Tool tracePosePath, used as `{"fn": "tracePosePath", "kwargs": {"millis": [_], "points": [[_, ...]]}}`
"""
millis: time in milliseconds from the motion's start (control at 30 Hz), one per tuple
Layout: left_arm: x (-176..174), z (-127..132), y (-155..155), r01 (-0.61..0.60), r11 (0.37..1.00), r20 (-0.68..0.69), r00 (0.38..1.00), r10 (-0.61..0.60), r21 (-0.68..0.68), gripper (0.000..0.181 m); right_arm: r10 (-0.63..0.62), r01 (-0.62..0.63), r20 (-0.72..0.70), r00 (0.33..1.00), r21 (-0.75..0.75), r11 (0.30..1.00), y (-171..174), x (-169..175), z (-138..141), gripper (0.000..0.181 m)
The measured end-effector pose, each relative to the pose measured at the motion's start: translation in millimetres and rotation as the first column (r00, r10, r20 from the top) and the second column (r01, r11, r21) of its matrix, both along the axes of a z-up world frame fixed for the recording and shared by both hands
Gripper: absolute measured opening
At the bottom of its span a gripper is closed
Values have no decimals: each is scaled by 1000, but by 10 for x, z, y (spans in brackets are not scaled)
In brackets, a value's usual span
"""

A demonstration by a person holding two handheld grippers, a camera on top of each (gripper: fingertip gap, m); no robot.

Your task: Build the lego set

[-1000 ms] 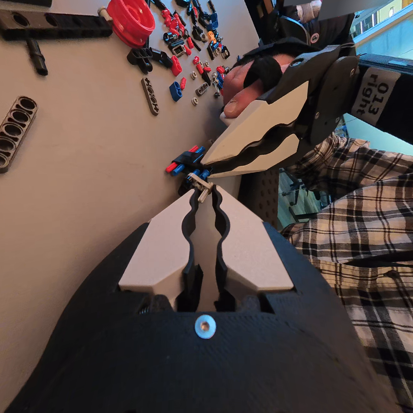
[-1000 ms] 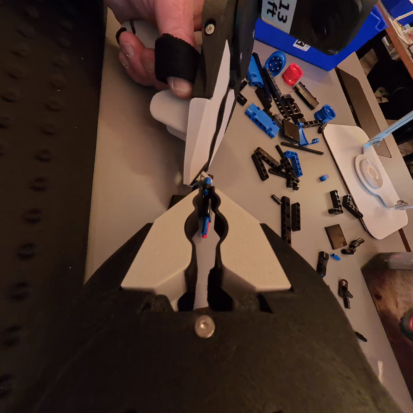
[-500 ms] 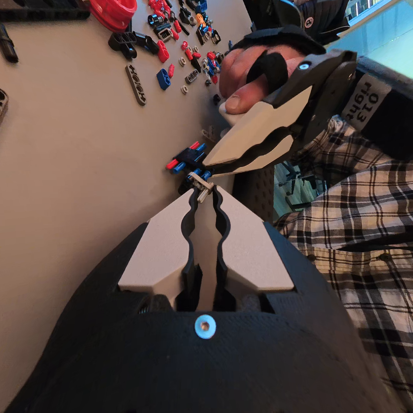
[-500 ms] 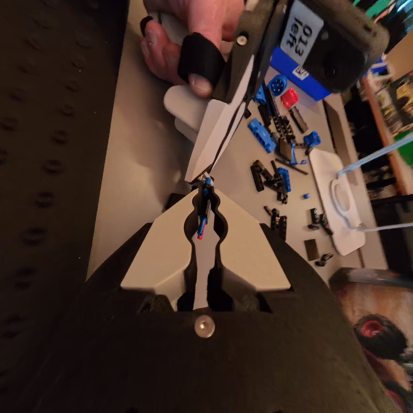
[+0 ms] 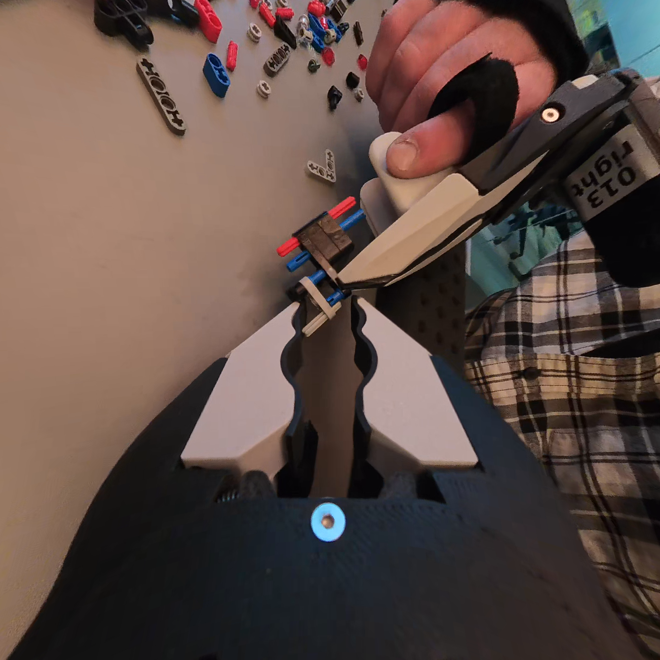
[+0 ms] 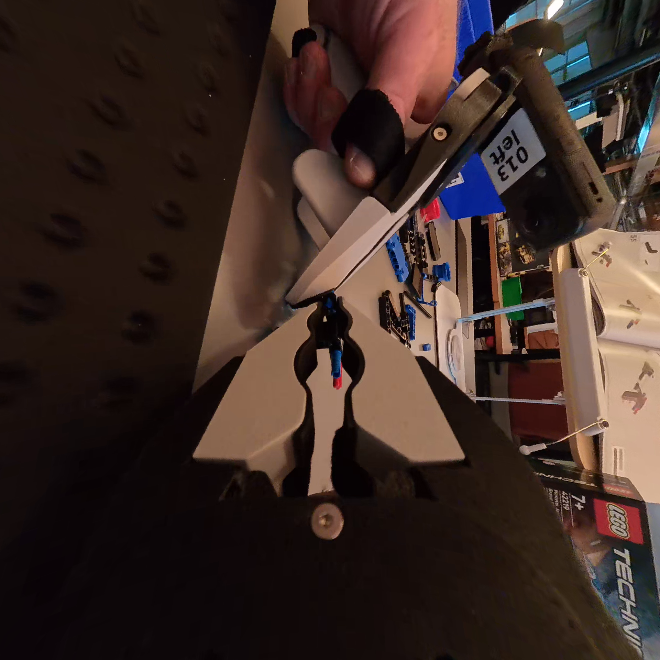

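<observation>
Right tool (image 6: 326, 310) clamped on small assembly (image 5: 323, 241), left tool (image 5: 325, 303) parted, tips meeting it, grip unclear

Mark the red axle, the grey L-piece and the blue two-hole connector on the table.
red axle (image 5: 288, 247), left wrist view, its near end
grey L-piece (image 5: 323, 170), left wrist view, its corner
blue connector (image 5: 216, 74), left wrist view, its side

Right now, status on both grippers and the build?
Right gripper shut on black assembly. Left gripper pinching its grey piece. Held above table; nothing in the way.
</observation>
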State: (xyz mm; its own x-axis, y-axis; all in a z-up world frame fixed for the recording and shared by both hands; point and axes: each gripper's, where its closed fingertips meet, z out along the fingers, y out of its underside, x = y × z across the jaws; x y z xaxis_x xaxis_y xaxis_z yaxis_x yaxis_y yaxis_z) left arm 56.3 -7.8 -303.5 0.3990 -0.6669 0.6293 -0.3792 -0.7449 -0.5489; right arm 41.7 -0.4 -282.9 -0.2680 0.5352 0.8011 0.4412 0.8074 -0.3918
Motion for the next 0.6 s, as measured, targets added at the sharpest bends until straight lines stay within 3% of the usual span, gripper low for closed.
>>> {"fn": "tracePosePath", "kwargs": {"millis": [267,600], "points": [[-36,-51,-13,84,983,-148,987,-60,163,15,2,-2,5,1000,-14,1000,-55,8,7,5],[-38,-61,-10,262,922,-357,922,-152,285,13,5,2,35,999,-201,980,-134,58,7,9]]}}
